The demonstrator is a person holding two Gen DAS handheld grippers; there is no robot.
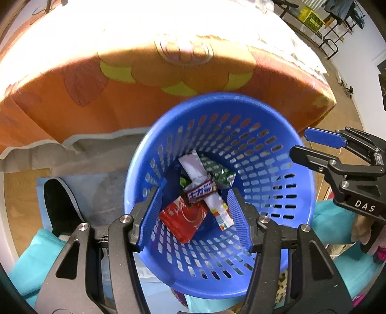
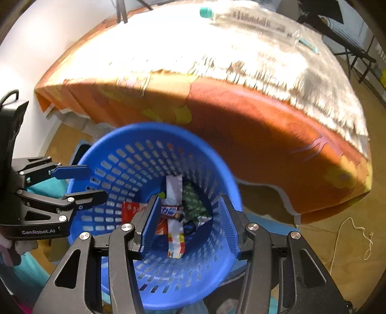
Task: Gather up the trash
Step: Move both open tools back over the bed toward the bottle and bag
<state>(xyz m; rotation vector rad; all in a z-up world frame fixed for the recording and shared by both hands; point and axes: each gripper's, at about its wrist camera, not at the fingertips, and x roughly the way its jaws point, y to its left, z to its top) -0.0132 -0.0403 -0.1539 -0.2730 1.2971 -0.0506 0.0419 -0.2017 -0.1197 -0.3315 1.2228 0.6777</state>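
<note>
A blue slotted basket (image 1: pixel 241 99) (image 2: pixel 144 128) stands on the floor below both grippers. Inside lie a dark candy bar wrapper (image 1: pixel 201 190) (image 2: pixel 171 212), a red wrapper (image 1: pixel 185 217) (image 2: pixel 130 212), a green wrapper (image 1: pixel 222 174) (image 2: pixel 193 200) and a long white wrapper (image 1: pixel 193 166) (image 2: pixel 173 188). My left gripper (image 1: pixel 196 193) (image 2: pixel 96 182) hangs open over the basket's mouth, nothing between its pads. My right gripper (image 2: pixel 189 200) (image 1: pixel 301 145) is open too, above the basket's other side, its blue pads bare.
A table under an orange flowered cloth (image 1: pixel 72 96) (image 2: pixel 265 125) rises just behind the basket. A clear plastic bottle (image 2: pixel 253 21) lies on its far side. A black shoe (image 1: pixel 60 200) and teal fabric (image 1: pixel 36 260) sit near the basket. A thin cord (image 2: pixel 357 231) trails on the wooden floor.
</note>
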